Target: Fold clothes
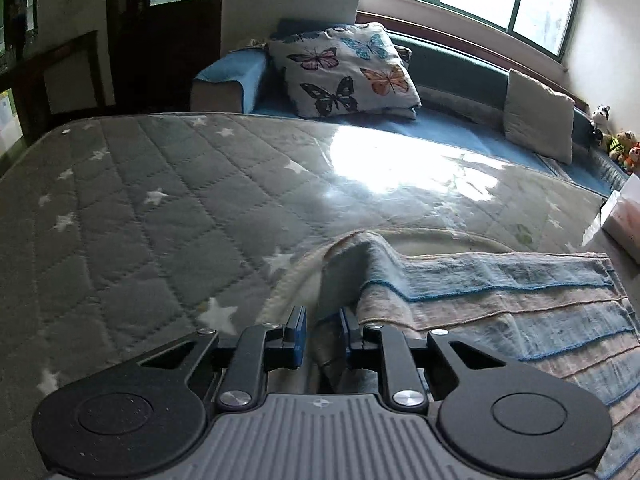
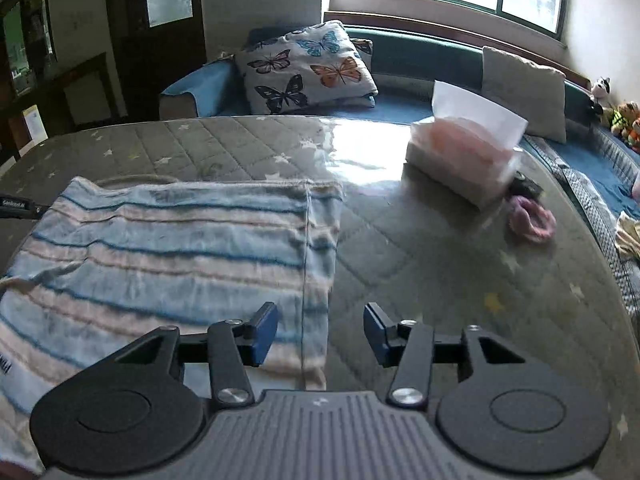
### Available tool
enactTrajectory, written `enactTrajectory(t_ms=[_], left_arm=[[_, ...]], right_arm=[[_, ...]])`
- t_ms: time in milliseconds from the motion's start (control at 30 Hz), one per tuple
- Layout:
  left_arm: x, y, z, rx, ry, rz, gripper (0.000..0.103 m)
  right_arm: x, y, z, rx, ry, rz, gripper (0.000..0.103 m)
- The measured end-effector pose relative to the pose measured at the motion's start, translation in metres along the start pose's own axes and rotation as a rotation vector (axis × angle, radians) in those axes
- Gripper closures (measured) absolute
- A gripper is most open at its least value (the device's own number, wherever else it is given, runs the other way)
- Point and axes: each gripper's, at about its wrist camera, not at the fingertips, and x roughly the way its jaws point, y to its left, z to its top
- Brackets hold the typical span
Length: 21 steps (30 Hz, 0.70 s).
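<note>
We see a striped garment (image 2: pixel 172 248) in pale blue, pink and white lying mostly flat on the counter (image 2: pixel 420 280), a quilted grey surface with stars under a glossy clear sheet, toward its near left part; its right hem runs straight down toward the near edge. We judge the cloth light, soft and limp, a crinkled weave that will sag and crease wherever it is lifted; the glossy sheet beneath may let it slide, so a pull should be slow. The best holds look to be hems and corners, taken as a pinch through every layer.

The left claw (image 1: pixel 323 330) is closed on a bunched fold at the garment's left side (image 1: pixel 348 280), which rises in a soft ridge ahead of the blue pads; the claw sits low and points across the counter toward the far edge. The right claw (image 2: pixel 321 334) stands wide apart and grips nothing, hanging just above the near right corner of the cloth, its left finger (image 2: pixel 264 332) over the fabric, the other over bare counter.

A tissue pack (image 2: pixel 464 156) and a pink scrunchie (image 2: pixel 532 224) lie well apart toward the far right.
</note>
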Motion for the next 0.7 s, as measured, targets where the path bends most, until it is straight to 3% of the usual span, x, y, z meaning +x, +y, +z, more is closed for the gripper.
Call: enactTrajectory(t_ms=[200, 367, 433, 600, 700], left_arm=[[0.000, -0.021, -0.008, 0.120, -0.016, -0.002, 0.075], [0.004, -0.019, -0.007, 0.121, -0.018, -0.017, 0.072], [0.006, -0.019, -0.005, 0.125, -0.017, -0.032, 0.074], [0.008, -0.021, -0.004, 0.163, -0.024, -0.085, 0.097], [0.002, -0.020, -0.002, 0.190, -0.085, 0.013, 0.099]], right_arm=[[0.034, -0.005, 0.019, 0.014, 0.006, -0.002, 0.053], [0.062, -0.008, 0.036, 0.025, 0.011, -0.005, 0.052], [0.073, -0.010, 0.042, 0.030, 0.013, -0.005, 0.052], [0.091, -0.010, 0.053, 0.031, 0.011, -0.010, 0.052], [0.098, -0.009, 0.057, 0.027, 0.007, -0.013, 0.052]])
